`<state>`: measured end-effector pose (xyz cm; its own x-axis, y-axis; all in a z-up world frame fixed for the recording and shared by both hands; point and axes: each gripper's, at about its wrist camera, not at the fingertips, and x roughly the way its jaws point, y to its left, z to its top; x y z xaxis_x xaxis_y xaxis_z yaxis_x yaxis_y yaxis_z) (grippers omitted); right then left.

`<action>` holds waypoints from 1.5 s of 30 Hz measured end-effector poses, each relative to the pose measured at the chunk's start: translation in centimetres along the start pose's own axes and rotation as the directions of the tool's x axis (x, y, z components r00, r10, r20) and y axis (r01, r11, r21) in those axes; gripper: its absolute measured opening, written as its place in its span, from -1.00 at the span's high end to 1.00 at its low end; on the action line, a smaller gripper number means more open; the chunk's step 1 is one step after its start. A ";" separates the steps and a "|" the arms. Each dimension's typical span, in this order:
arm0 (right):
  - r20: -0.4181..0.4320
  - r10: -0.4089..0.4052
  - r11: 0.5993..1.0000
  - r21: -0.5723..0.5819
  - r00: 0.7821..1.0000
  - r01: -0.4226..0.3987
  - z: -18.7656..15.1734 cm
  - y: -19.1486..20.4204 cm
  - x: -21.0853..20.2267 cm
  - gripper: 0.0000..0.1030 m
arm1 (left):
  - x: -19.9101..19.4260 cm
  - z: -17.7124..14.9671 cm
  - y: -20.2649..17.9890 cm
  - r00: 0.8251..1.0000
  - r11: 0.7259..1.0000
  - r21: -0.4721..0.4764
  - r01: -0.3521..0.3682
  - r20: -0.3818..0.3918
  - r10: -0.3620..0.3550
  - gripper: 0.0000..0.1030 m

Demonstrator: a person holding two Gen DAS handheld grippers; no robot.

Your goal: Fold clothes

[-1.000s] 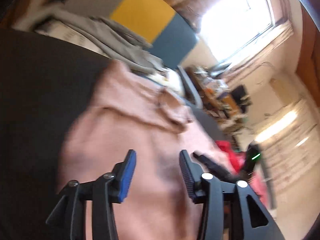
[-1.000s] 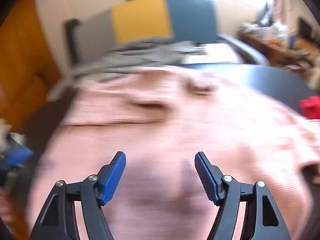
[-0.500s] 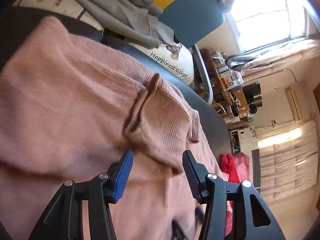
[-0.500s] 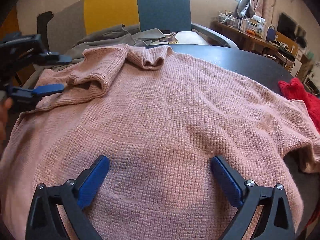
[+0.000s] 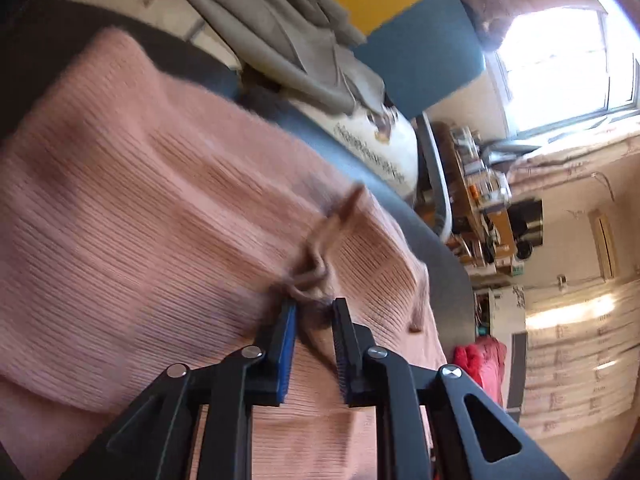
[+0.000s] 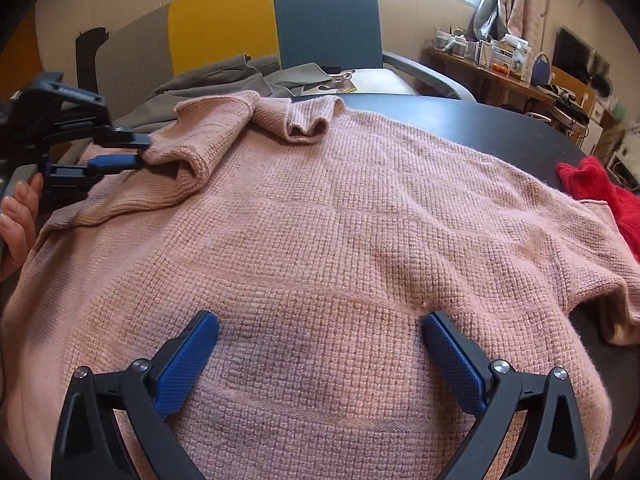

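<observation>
A pink knitted sweater (image 6: 340, 224) lies spread over a dark round table (image 6: 500, 124). Its left sleeve (image 6: 200, 136) is folded inward across the chest, near the collar (image 6: 312, 120). My left gripper (image 5: 314, 310) is shut on a bunched fold of that pink sleeve (image 5: 316, 276); in the right wrist view the same gripper (image 6: 138, 152) shows at the left, pinching the sleeve's end, with a hand (image 6: 18, 216) behind it. My right gripper (image 6: 320, 332) stands wide open, low over the sweater's lower body, with nothing between its fingers.
A red garment (image 6: 600, 192) lies at the table's right edge. Grey clothes (image 6: 224, 76) and a white printed cushion (image 5: 380, 148) rest on a yellow and blue sofa (image 6: 280, 28) behind the table. A cluttered desk (image 6: 504, 64) stands at the far right.
My left gripper has gone from open around the sleeve fold to shut on it. The right gripper has stayed open over the lower body, almost still.
</observation>
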<state>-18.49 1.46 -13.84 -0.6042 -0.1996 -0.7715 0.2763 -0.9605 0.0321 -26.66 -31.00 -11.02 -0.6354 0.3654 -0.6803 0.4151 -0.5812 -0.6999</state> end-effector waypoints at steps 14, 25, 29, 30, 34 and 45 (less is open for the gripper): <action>0.001 -0.001 1.000 0.001 1.000 0.001 0.0 0.0 0.0 -1.00 | -1.8 0.1 0.5 0.988 0.990 0.046 0.136 -0.080 -0.132 0.00; 0.013 0.020 1.000 0.014 1.000 -0.020 -0.1 -0.3 -0.1 -1.00 | 3.3 0.3 -0.8 0.996 0.989 -0.141 0.051 -0.063 -0.061 0.83; 0.016 0.023 1.000 0.016 1.000 -0.024 -0.1 -0.2 -0.1 -1.00 | 0.6 1.5 1.0 0.996 0.981 -0.173 0.091 0.035 -0.086 0.88; 0.017 0.024 1.000 0.017 1.000 -0.025 -0.1 -0.2 -0.1 -1.00 | -0.7 1.9 1.3 0.995 0.985 -0.153 0.083 0.068 -0.073 0.88; 0.018 0.024 0.999 0.021 1.000 -0.025 -0.2 -0.2 -0.2 -1.00 | -7.9 4.2 4.3 0.976 0.992 -0.107 0.061 0.214 -0.037 0.88; 0.009 0.010 1.000 0.009 1.000 -0.010 -0.1 -0.1 -0.1 -1.00 | -30.2 3.8 17.1 0.843 0.971 -0.131 -0.202 0.480 0.241 0.87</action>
<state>-18.39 1.63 -13.81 -0.6082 -0.2106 -0.7654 0.2752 -0.9603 0.0456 -2.84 -54.78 -1.58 -0.7488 -0.1811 -0.6376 0.6167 -0.5427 -0.5702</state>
